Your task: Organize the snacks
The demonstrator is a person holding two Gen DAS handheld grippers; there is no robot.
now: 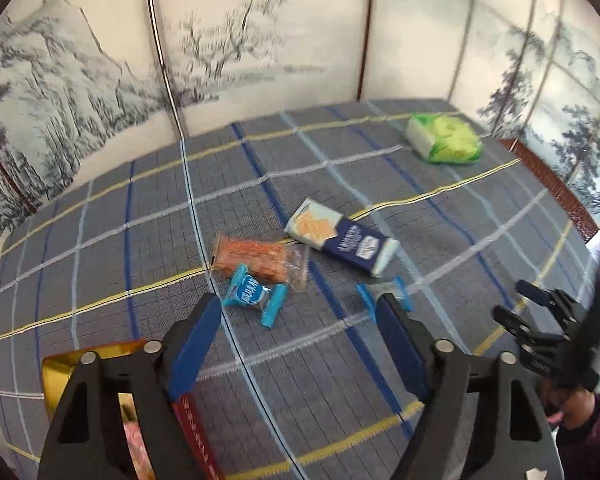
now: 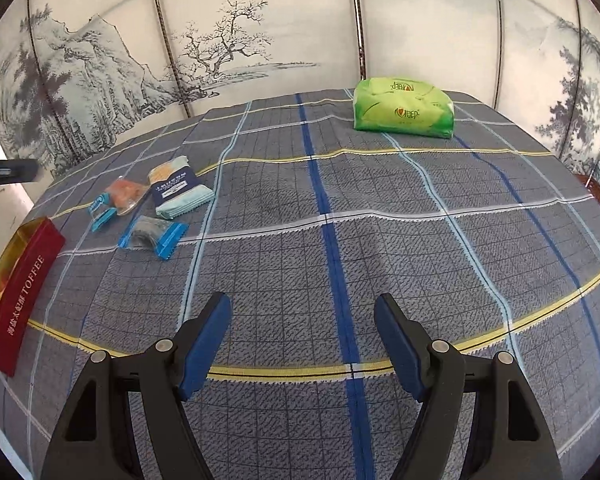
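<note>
Hovering wide open and empty, the left gripper [image 1: 300, 312] should drop squarely over one blue candy [image 1: 254, 294] near the tabletop's left edge, beside the toffee box [image 2: 20, 292]. Only the right wrist view shows that box whole; the right gripper [image 2: 302, 316] gapes empty too.

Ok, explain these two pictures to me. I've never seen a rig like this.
A person holds a clamp-like gripper in each hand, each carrying a forward-looking fisheye camera. One picture is from the left gripper, the other from the right gripper. Both are open and hold nothing. On the checked tablecloth lie four small snacks: a navy cracker pack, an orange wafer and two blue-wrapped candies. A red toffee box sits near the left edge, a green tissue pack at the back.
</note>
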